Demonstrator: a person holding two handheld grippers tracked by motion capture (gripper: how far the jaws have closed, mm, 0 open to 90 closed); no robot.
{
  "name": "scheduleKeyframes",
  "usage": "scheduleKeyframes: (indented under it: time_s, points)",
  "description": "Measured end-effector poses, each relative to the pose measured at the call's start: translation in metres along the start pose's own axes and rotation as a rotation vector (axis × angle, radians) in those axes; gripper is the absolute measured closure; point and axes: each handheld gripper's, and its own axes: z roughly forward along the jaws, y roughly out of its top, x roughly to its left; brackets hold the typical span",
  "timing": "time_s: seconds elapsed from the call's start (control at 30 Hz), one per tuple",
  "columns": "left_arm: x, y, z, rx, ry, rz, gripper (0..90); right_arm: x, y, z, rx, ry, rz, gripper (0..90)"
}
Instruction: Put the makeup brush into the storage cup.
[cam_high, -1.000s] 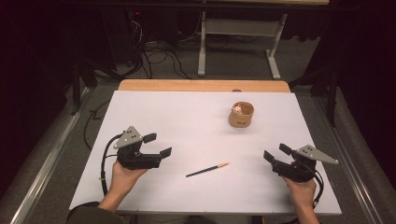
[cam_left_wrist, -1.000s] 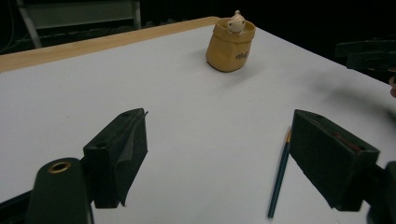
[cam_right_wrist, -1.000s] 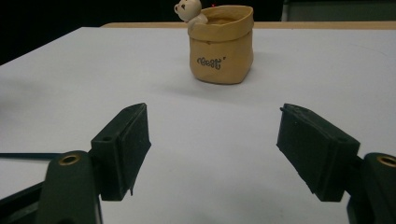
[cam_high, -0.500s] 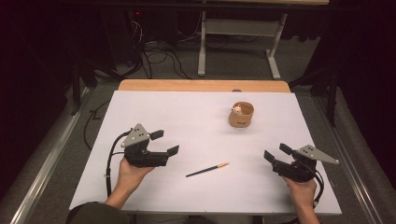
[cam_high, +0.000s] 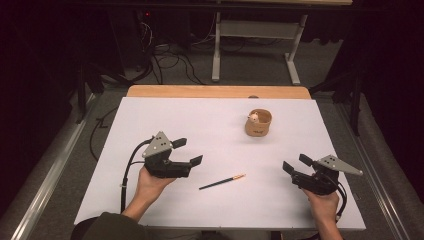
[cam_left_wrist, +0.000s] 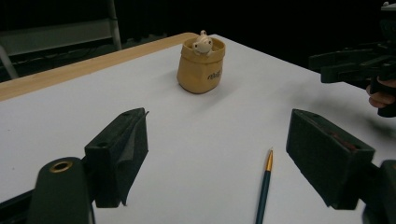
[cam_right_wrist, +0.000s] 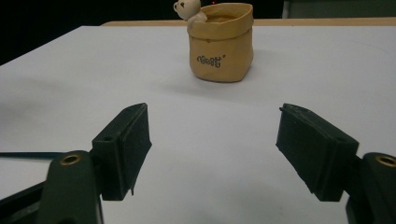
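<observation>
A dark pen with a gold tip (cam_high: 222, 182) (cam_left_wrist: 264, 185) lies flat on the white table (cam_high: 210, 130), between the two hands. A tan pouch-shaped holder (cam_high: 258, 123) (cam_left_wrist: 201, 67) (cam_right_wrist: 221, 43) with a small bear figure (cam_right_wrist: 188, 9) at its rim stands upright at the back right. My left gripper (cam_high: 188, 152) (cam_left_wrist: 224, 163) is open, held just left of the pen with nothing between its jaws. Open and empty too, my right gripper (cam_high: 296, 164) (cam_right_wrist: 212, 151) hovers near the front right edge and faces the holder.
A wooden strip (cam_high: 215, 91) runs along the table's far edge. Beyond it stand a metal desk frame (cam_high: 255, 45) and tangled cables (cam_high: 170, 55) on the dark floor. A black cable (cam_high: 127, 170) trails from the left gripper.
The left gripper has moved to the right and a little forward, closer to the pen. The right gripper, the pen and the holder have stayed put.
</observation>
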Motion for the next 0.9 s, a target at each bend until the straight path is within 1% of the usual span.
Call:
scheduleKeyframes:
  time_s: [0.03,0.13,0.27,0.33,0.43,0.53,0.7,0.83,0.9]
  points:
    - [-0.001,0.001,0.002,-0.004,-0.01,-0.004,21.1,0.0,0.0,0.0,0.002,0.001,0.006,27.6]
    - [-0.002,0.002,0.007,-0.013,-0.027,-0.011,20.8,0.0,0.0,0.001,0.011,0.002,0.005,27.6]
    - [-0.005,0.004,0.015,-0.009,-0.049,-0.009,20.8,-0.001,0.0,0.0,0.008,0.003,0.008,27.6]
    - [-0.007,0.006,0.018,0.016,-0.063,-0.01,22.5,-0.001,0.0,0.001,0.013,0.002,0.011,27.6]
    - [-0.011,0.007,0.023,0.023,-0.076,-0.014,25.3,-0.001,0.0,0.001,0.011,0.005,0.006,27.7]
    - [-0.015,0.008,0.028,0.027,-0.084,-0.006,26.5,-0.001,0.0,0.001,0.014,0.006,0.007,27.7]
    - [-0.019,0.01,0.038,0.035,-0.101,0.002,25.5,-0.001,0.0,0.001,0.015,0.006,0.01,27.8]
    - [-0.024,0.011,0.047,0.043,-0.108,0.021,25.6,-0.001,0.0,0.001,0.018,0.006,0.01,27.8]
    - [-0.026,0.011,0.05,0.046,-0.116,0.021,25.6,-0.001,0.0,0.001,0.017,0.007,0.01,27.8]
